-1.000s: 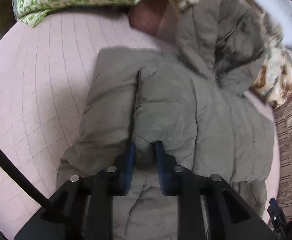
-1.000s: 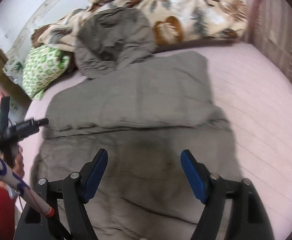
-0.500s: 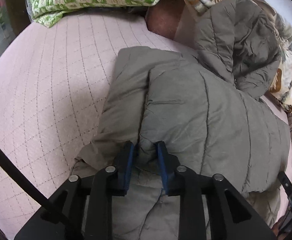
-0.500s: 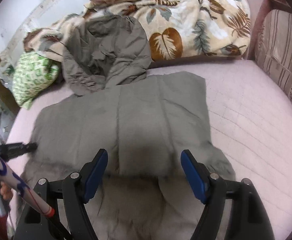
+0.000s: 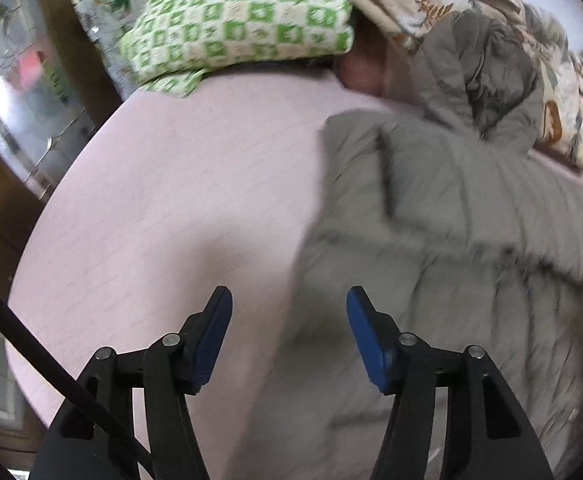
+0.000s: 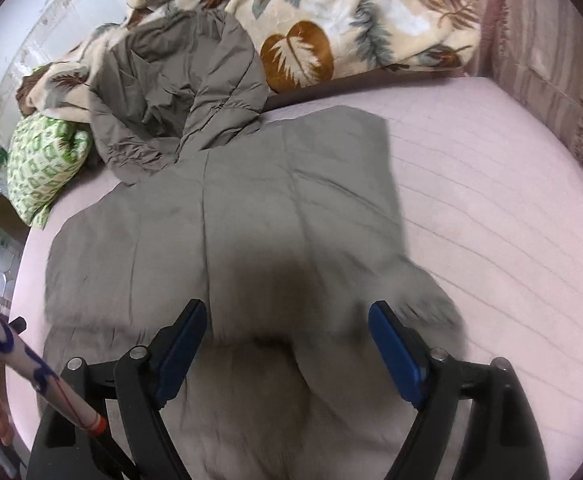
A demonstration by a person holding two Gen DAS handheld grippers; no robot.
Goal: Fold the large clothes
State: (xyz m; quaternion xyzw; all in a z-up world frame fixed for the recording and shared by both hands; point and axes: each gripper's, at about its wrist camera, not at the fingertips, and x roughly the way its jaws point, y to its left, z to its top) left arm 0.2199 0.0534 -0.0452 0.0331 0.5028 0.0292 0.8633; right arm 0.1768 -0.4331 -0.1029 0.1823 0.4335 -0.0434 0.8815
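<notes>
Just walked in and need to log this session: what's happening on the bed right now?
A person with a handheld gripper in each hand is folding a grey padded jacket spread on the pink bed. Both sleeves look folded in over the body, and the hood lies bunched against the leaf-print blanket. Right now nothing is gripped: the left gripper is open at the jacket's edge, and the right gripper hovers open over its lower half.
</notes>
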